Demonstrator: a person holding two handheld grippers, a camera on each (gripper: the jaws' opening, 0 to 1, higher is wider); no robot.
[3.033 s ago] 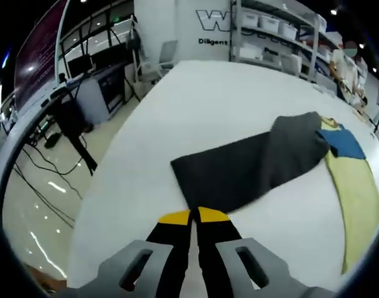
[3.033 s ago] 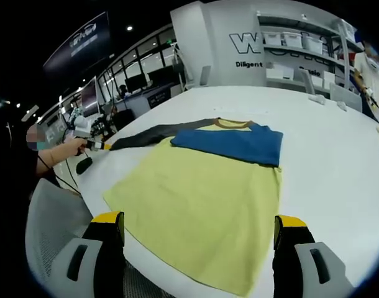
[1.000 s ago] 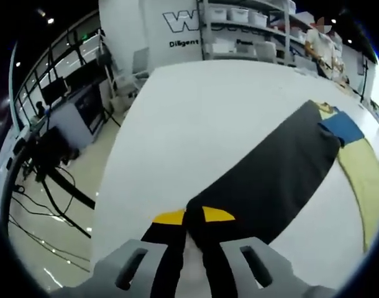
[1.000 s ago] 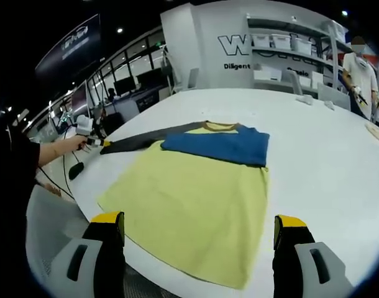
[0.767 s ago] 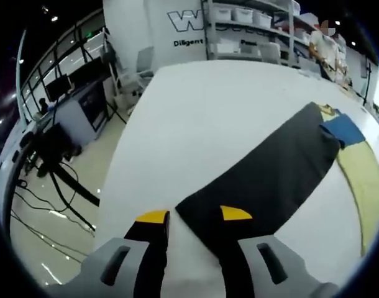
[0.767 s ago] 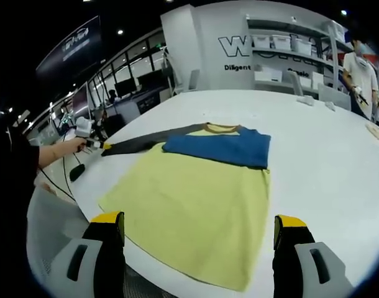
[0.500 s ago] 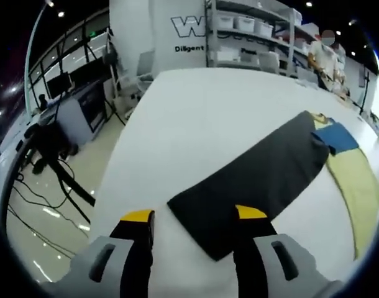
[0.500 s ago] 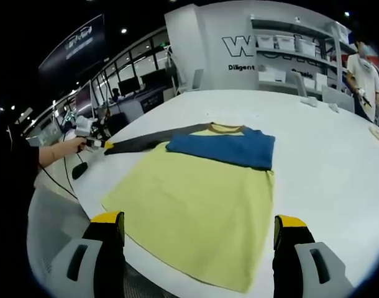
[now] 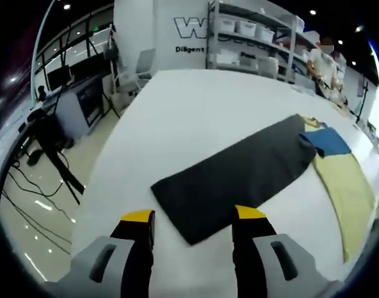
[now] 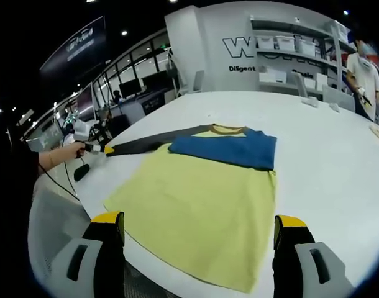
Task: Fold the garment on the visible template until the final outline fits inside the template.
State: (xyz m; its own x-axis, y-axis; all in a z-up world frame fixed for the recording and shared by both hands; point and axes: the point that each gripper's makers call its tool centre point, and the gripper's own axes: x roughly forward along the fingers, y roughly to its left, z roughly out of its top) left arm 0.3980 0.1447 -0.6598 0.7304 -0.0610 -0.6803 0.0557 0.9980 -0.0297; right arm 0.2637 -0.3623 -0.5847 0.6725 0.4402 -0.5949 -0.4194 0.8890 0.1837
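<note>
Left gripper (image 9: 194,218) spread wide above the white table (image 9: 196,105), jaws straddling the cuff end of the dark sleeve (image 9: 236,174) laid out flat. Farther right, yellow garment (image 10: 202,205) spread on the table with blue sleeve (image 10: 227,149) folded across its chest. Right gripper (image 10: 199,226) parted too, empty, near the hem.

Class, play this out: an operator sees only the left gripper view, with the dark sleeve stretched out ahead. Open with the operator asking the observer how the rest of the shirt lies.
Observer: In the right gripper view the yellow body lies spread flat on the white table.
Operator: And the other sleeve?
Observer: The blue sleeve is folded across the chest, just below the collar.
Operator: Is the right gripper holding anything?
Observer: No. The right gripper has its jaws wide open at the near hem, gripping nothing.
</note>
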